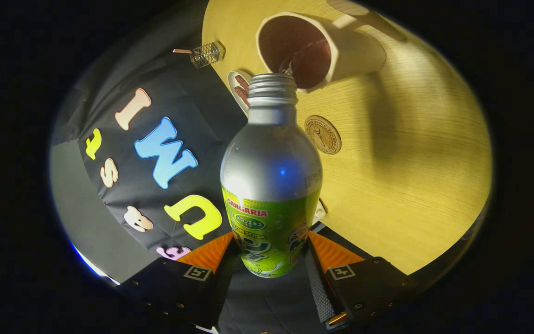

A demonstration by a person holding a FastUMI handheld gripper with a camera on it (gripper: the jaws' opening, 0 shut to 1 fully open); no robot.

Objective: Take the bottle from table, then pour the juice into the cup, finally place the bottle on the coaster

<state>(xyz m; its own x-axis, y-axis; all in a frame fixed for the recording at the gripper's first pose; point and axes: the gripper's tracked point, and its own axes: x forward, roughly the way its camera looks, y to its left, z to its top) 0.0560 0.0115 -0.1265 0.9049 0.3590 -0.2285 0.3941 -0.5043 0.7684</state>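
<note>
The claw (270, 253) grips the bottle (270, 185) low on its labelled body, both fingers pressed to its sides, tilting the open mouth over the cup (341, 51) just ahead for pouring. The coaster (322, 134) waits on the desk (410, 185) beside the bottle's shoulder.

The gripper (270, 260) is chunky: two dark wedge-shaped finger blocks dotted with small brass-looking screws, each wearing a little square marker tag (kinda like a fiducial), plus a ribbed grey strip alongside.
</note>
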